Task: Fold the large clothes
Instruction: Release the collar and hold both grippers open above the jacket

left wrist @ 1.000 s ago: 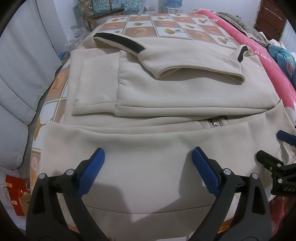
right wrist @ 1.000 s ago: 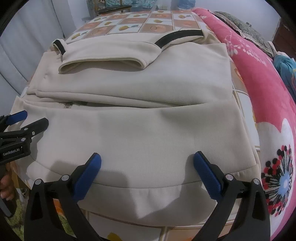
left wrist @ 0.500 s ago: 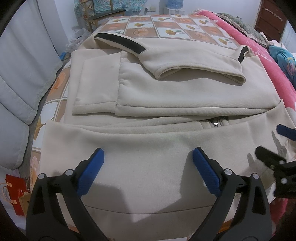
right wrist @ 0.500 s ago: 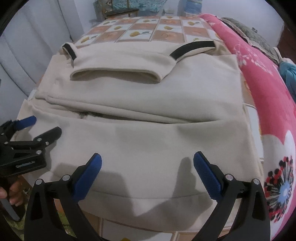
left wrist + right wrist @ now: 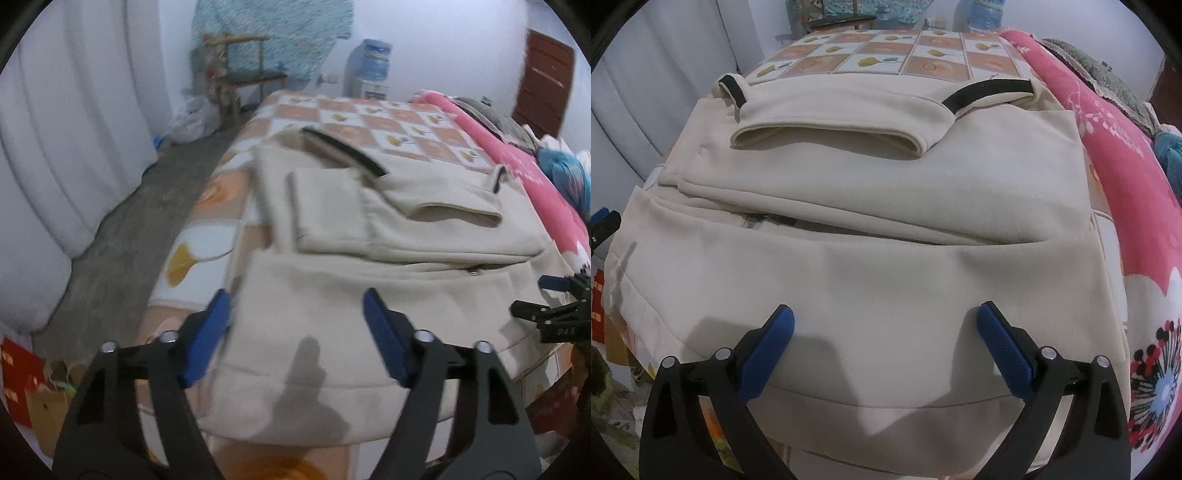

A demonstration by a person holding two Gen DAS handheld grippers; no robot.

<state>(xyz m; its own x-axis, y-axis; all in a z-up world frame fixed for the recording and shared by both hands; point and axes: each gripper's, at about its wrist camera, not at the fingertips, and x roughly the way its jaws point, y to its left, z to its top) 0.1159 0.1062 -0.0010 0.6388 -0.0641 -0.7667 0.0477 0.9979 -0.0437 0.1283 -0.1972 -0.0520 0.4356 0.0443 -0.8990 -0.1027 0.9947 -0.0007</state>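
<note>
A cream hooded jacket (image 5: 388, 229) (image 5: 886, 192) with black trim and a zip lies folded on the checkered bed sheet (image 5: 369, 122). Its sleeves are laid across the body and its lower part is turned up. My left gripper (image 5: 295, 306) hangs above the jacket's lower left corner. Its jaws are closing, and no cloth is between the blue pads (image 5: 210, 339). My right gripper (image 5: 886, 314) stands open above the jacket's lower fold, with nothing in it. The right gripper (image 5: 550, 314) also shows at the left wrist view's right edge.
A pink floral blanket (image 5: 1137, 177) runs along the bed's right side. White padded panels (image 5: 66, 147) and grey floor (image 5: 147, 221) lie to the left. A water dispenser (image 5: 369, 70), a wooden chair (image 5: 240, 66) and a brown door (image 5: 543, 81) stand at the back.
The left wrist view has pulled back and to the left, so floor and back wall now show. The left jaws stand narrower. The right view has closed in a little on the jacket.
</note>
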